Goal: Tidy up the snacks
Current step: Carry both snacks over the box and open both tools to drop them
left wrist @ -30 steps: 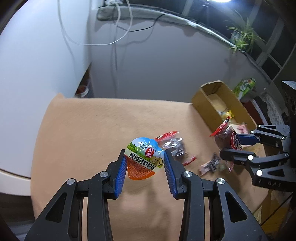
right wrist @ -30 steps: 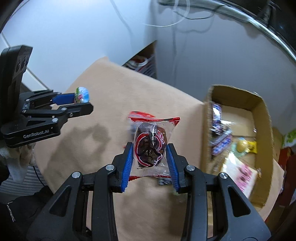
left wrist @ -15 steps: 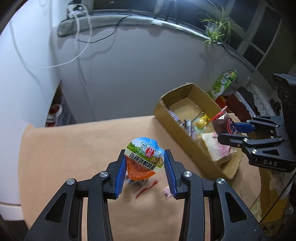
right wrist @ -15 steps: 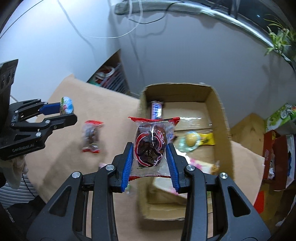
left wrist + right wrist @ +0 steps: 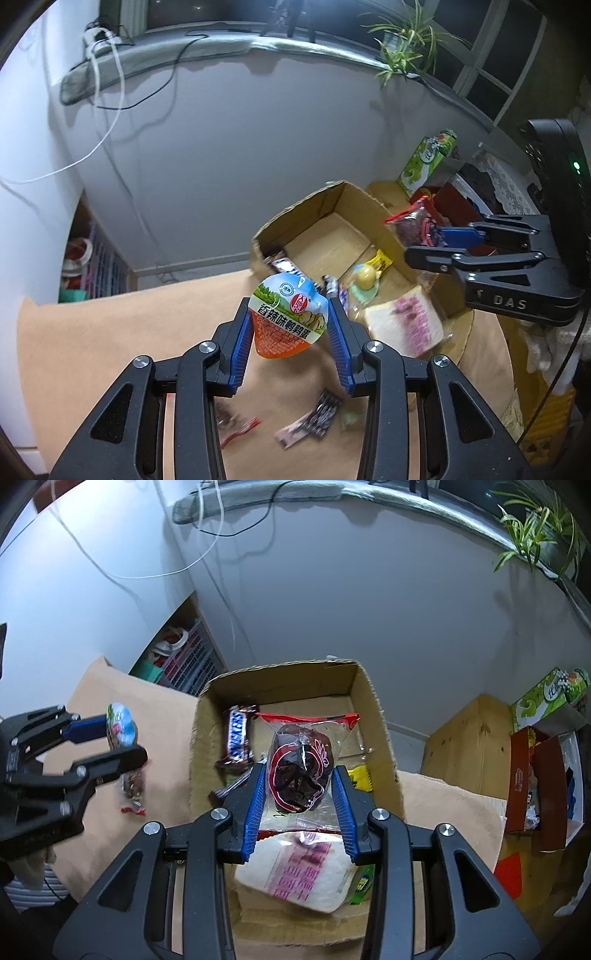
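My left gripper (image 5: pixel 291 325) is shut on an orange snack cup with a printed lid (image 5: pixel 288 321), held above the tan table just left of the cardboard box (image 5: pixel 295 218). My right gripper (image 5: pixel 299 786) is shut on a clear packet of dark dried fruit with red trim (image 5: pixel 299 768), held over the box (image 5: pixel 376 716). The box holds a Snickers bar (image 5: pixel 236 738), a wrapped bread slice (image 5: pixel 295 875) and a yellow packet (image 5: pixel 369 275). In the right wrist view the left gripper (image 5: pixel 110 742) with its cup (image 5: pixel 120 729) is at the left.
Several loose snack packets (image 5: pixel 314 421) lie on the tan table (image 5: pixel 110 332) below my left gripper; one (image 5: pixel 133 786) shows left of the box. A green carton (image 5: pixel 428 158) and a red box (image 5: pixel 535 782) stand right of the box. A grey wall is behind.
Both grippers have moved right, toward the box, each keeping its snack. The right gripper's packet is now over the box interior; the left gripper's cup is nearer the box's left wall.
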Tool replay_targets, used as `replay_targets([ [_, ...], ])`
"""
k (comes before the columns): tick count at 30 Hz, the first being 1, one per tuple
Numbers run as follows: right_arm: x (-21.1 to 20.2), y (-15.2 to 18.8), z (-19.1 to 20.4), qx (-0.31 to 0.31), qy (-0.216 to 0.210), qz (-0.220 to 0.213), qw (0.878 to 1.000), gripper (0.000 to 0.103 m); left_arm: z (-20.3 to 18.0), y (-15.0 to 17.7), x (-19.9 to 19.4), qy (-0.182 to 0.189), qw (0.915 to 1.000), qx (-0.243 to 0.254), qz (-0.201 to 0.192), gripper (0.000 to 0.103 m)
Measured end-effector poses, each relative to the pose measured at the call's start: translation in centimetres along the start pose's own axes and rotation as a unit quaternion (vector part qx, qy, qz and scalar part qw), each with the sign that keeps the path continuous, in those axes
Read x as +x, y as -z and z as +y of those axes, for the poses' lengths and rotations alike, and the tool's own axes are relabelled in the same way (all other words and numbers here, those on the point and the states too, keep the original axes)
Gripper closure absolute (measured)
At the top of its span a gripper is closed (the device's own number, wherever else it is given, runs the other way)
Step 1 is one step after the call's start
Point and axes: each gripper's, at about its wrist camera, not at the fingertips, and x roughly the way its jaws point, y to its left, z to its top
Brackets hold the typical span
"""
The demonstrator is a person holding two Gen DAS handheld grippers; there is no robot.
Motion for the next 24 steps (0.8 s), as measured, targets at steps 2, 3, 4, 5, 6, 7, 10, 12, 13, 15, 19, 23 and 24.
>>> replay_targets([
  [2, 0.7, -0.3, -0.4, 0.004, 0.0, 0.003, 1.0, 0.065, -0.7, -0.4, 0.6, 0.002, 1.0, 0.004, 0.002, 0.066],
  [3, 1.0, -0.5, -0.6, 0.005, 0.001, 0.005, 1.0, 0.065, -0.9, -0.6, 0.8, 0.003, 1.0, 0.005, 0.003, 0.066],
  [4, 1.3, -0.6, -0.7, 0.005, 0.002, 0.007, 1.0, 0.065, -1.2, -0.7, 1.1, 0.004, 1.0, 0.006, 0.004, 0.066],
  [5, 1.7, -0.7, -0.8, 0.005, 0.002, 0.009, 1.0, 0.065, -1.3, -0.8, 1.3, 0.005, 1.0, 0.006, 0.005, 0.066],
  [6, 2.0, -0.8, -0.9, 0.005, 0.002, 0.011, 1.0, 0.065, -1.5, -0.9, 1.6, 0.006, 0.9999, 0.006, 0.007, 0.066],
  [7, 2.3, -0.9, -1.0, 0.005, 0.003, 0.012, 1.0, 0.065, -1.7, -1.0, 1.9, 0.007, 0.9999, 0.006, 0.009, 0.066],
  [10, 3.1, -1.0, -1.3, 0.009, 0.0, 0.017, 1.0, 0.065, -2.2, -0.9, 2.9, 0.009, 0.9998, 0.008, 0.019, 0.066],
  [12, 3.8, -1.0, -1.5, 0.013, 0.0, 0.022, 1.0, 0.065, -2.5, -0.9, 3.4, 0.008, 0.9996, 0.011, 0.024, 0.066],
  [13, 4.1, -1.0, -1.6, 0.014, 0.001, 0.024, 1.0, 0.065, -2.7, -0.9, 3.8, 0.009, 0.9995, 0.012, 0.027, 0.066],
  [15, 4.6, -1.0, -1.8, 0.015, 0.002, 0.027, 1.0, 0.065, -2.9, -0.9, 4.2, 0.009, 0.9994, 0.013, 0.031, 0.066],
  [19, 5.1, -0.8, -2.1, 0.02, 0.004, 0.029, 0.999, 0.061, -3.4, -1.0, 4.9, 0.013, 0.999, 0.012, 0.04, 0.064],
  [23, 5.2, -0.8, -2.1, 0.019, 0.01, 0.029, 0.999, 0.038, -3.8, -0.9, 5.3, 0.019, 0.9984, 0.013, 0.052, 0.062],
  [24, 5.2, -0.8, -2.1, 0.018, 0.012, 0.028, 0.999, 0.038, -4.0, -0.9, 5.4, 0.019, 0.9983, 0.016, 0.054, 0.062],
])
